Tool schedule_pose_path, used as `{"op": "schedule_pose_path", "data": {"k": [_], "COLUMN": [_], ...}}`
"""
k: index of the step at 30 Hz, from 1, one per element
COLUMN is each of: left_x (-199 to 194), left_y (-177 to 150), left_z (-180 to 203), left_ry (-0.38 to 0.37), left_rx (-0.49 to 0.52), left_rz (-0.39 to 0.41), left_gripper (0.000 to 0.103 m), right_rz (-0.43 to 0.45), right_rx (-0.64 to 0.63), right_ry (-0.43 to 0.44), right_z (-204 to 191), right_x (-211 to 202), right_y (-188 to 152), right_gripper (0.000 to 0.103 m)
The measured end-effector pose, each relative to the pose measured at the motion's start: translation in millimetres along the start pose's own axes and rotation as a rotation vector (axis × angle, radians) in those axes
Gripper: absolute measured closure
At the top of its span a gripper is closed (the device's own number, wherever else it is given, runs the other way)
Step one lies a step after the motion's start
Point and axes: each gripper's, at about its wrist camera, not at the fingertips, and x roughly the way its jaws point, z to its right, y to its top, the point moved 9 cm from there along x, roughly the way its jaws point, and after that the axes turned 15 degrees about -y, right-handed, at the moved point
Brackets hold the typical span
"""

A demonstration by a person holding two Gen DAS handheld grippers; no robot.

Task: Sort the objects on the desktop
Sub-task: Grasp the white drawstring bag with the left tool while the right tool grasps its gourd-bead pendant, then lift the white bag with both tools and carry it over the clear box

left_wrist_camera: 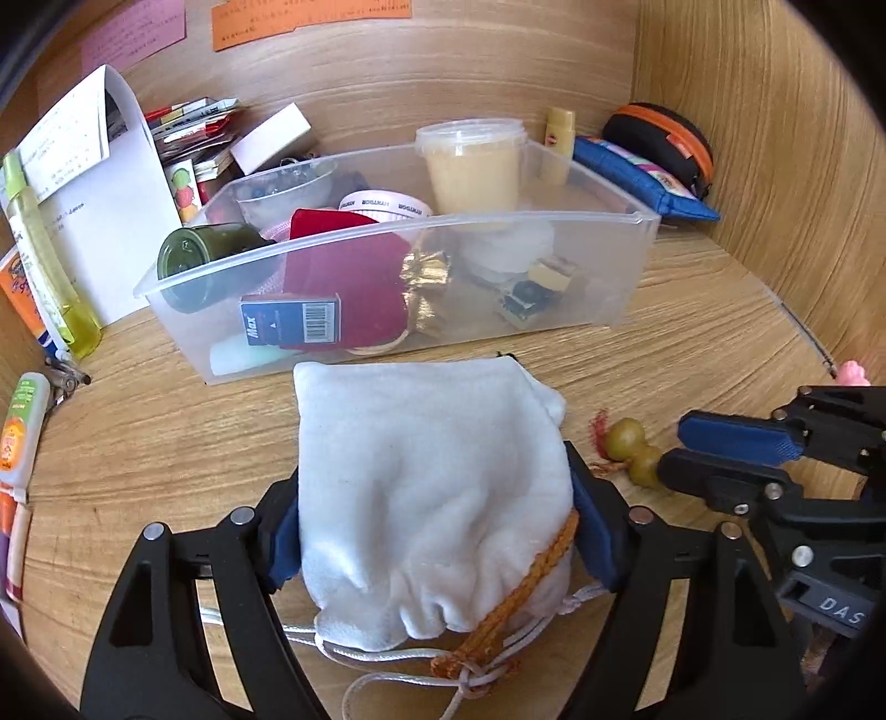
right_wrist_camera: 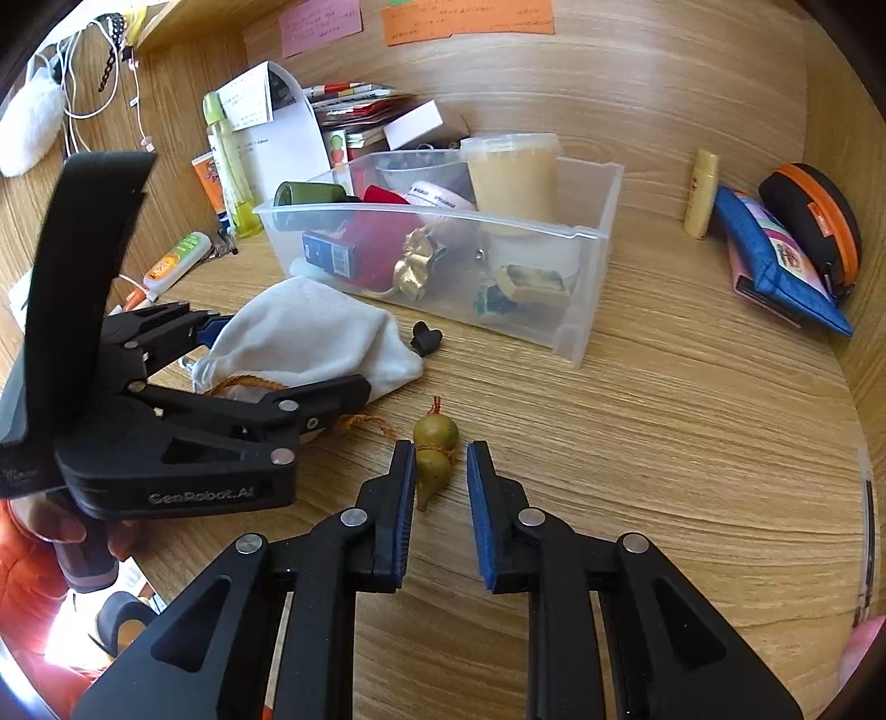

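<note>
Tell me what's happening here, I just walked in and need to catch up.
A person is sorting desk clutter with two handheld grippers. The left gripper has its jaws closed on a white drawstring pouch lying before the clear bin. The right gripper, jaws nearly shut, sits at a small green gourd charm on the desk; whether it grips it is unclear.

Black grippers, blue pads, silver screws.

A wood-grain desk sits in an alcove of matching panels: a back wall and a right side wall. An orange note and a pink note hang on the back wall (writing illegible). Bright daylight.
</note>
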Motion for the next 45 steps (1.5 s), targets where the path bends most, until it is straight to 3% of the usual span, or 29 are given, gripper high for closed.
{"op": "schedule_pose_path", "data": {"k": [7,17,24,27,29,30,31,45], "left_x": [-18,-19,-24,-25,-27,-27,-27,-57], "left_y": [8,5,6,7,8,8,8,33], "left_z": [-5,-14,-24,-26,-26,-25,-25,-17], "left_ry": [-0.007,-0.031,-0.076,-0.082,-0.085,-0.090,-0.098,-0.107], "left_rx": [-0.041,-0.069,-0.119,-0.132,-0.132,-0.133,-0.135,-0.105], "left_rz": [0.064,0.080,0.116,0.127,0.136,0.139,0.141,0.215], "left_gripper": [0.025,0.025,0.025,0.025,0.025,0.025,0.025,0.025], "right_rz": [-0.008,-0.076,-0.083,-0.077,-0.070,-0.067,-0.067,0.053], "right_rx": [-0.037,-0.076,-0.120,-0.133,-0.135,-0.133,-0.131,-0.064], "right_ry": [-0.011,0.003,-0.028,-0.036,-0.037,-0.037,-0.037,-0.038], "right_z": [-7,-22,-29,-31,-33,-33,-33,-20], "right_x": [6,35,41,45,48,47,47,1], "right_y": [5,13,22,25,25,25,25,44], "right_gripper": [0.086,0.085,0.065,0.065,0.074,0.084,0.085,0.085]}}
